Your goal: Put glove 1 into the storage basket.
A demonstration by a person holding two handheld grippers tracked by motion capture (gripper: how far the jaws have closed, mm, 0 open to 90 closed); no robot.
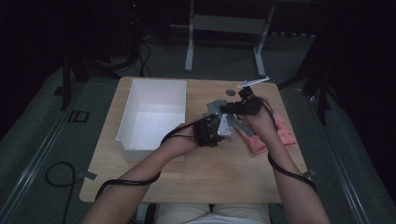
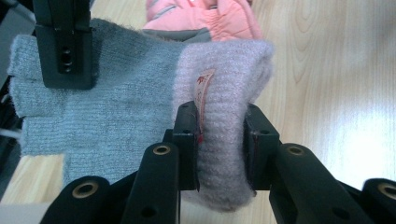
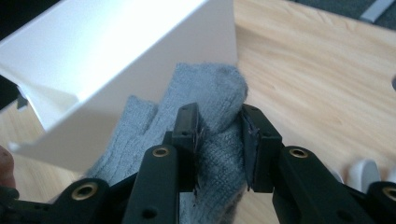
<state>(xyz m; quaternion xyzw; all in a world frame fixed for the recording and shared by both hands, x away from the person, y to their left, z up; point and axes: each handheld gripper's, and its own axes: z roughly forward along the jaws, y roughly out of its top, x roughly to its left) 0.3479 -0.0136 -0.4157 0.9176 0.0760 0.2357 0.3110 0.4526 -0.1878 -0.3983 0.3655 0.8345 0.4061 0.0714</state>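
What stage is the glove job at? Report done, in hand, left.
Done: nothing in the white bin that I can make out.
In hand: the grey knit glove, held off the table; the left gripper clamps its pale cuff, the right gripper its finger end.
Left: probably binning this glove, then the pink glove lying on the table.

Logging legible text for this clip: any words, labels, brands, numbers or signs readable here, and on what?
No text reads.
The small white tag sewn on the pale cuff of the grey knit glove carries red marks, too small and creased to read.
The white bin, the pink glove and the wooden table show no lettering.
The dark round item on the table is too small to tell.
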